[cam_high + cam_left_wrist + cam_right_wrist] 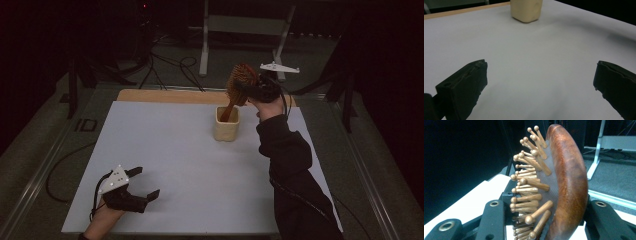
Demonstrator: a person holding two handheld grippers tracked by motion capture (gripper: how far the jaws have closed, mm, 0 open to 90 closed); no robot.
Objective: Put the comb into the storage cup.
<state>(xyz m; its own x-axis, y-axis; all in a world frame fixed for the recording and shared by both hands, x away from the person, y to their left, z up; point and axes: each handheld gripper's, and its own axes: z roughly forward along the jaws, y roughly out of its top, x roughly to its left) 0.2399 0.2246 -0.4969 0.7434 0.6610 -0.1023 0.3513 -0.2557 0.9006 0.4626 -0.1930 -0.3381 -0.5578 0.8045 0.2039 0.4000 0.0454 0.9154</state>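
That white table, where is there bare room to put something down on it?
Nearly everywhere. The table is bare between the cup and the open left gripper, and all along its far left side. The one crowded spot is far right, where the right gripper holds the hairbrush with its handle in the cup.

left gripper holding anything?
No. In the left gripper view the left gripper has its jaws wide apart over the bare white table, nothing between them.

White bench [165, 165] with wooden strip [165, 96] along far edge; beyond, on dark floor, black cables [170, 65] and grey metal frame [245, 25].
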